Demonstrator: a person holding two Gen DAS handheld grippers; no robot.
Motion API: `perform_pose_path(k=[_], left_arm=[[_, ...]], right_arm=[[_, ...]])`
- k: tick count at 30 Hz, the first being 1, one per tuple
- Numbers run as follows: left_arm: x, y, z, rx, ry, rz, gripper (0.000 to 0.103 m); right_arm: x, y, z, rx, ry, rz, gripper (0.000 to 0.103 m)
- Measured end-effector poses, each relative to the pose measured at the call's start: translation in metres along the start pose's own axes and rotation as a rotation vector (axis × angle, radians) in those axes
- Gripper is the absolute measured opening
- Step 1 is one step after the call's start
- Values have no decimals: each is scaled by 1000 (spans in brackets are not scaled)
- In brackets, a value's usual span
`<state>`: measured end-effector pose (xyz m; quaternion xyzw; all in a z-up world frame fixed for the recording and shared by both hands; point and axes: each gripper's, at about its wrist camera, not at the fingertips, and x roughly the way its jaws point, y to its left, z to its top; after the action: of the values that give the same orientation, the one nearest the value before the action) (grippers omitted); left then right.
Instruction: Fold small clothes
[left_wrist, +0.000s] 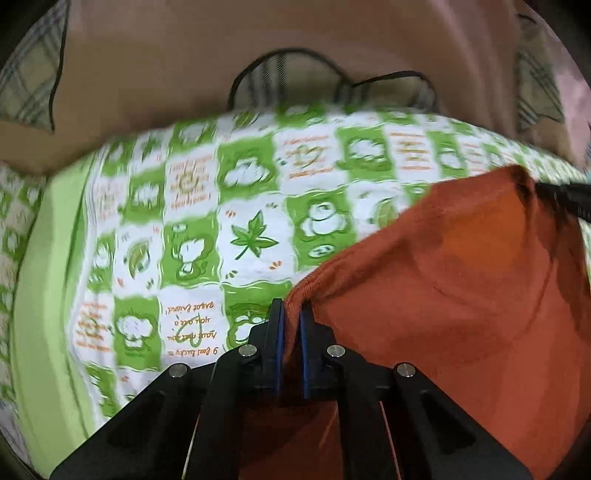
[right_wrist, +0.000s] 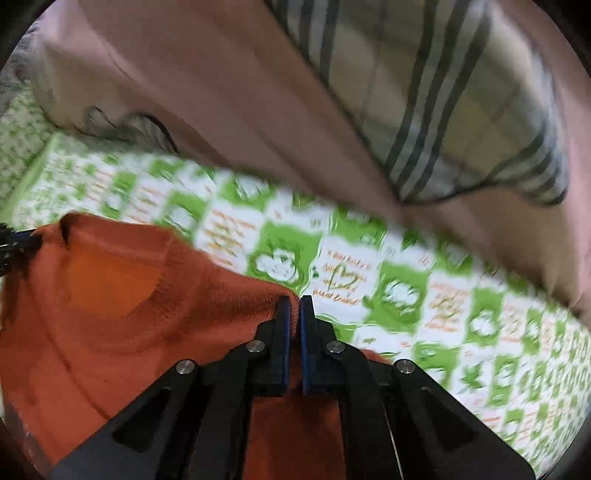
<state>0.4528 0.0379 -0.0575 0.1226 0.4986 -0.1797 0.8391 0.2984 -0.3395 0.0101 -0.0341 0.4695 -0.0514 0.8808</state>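
Both pinched tight on the rust-orange knit sweater (left_wrist: 461, 280), left gripper (left_wrist: 291, 314) and right gripper (right_wrist: 294, 308) at opposite top corners, garment hanging above the green-printed bedsheet (left_wrist: 192, 221); keep even tension, lower flat, fold square.

Both views are evenly and fairly brightly lit by soft indoor light, with no hard shadows and no glare; its source cannot be told. Motion blur smears the green printed sheet (left_wrist: 207, 206), worst toward the upper part of each frame, and the striped pillow (right_wrist: 461, 103) at upper right is streaked. The orange garment (left_wrist: 461, 295) and black gripper parts at the bottom stay sharper. Fisheye bending curves everything, and dark vignetting fills the corners.
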Motion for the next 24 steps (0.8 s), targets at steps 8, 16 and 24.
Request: perform_pose_path(k=[8,16,24], left_arm=[[-46,33,-10,-145,-44,-18,21],[-107,11,-130,-321,-33,-86,42],[-142,-30,-276,-423,87,-118,58]], right_arm=[[-49,-16,-11,162,-83,72,40],[-119,-14,-105,190,-52,193,46],[-140,1,-200,252,49,234,46]])
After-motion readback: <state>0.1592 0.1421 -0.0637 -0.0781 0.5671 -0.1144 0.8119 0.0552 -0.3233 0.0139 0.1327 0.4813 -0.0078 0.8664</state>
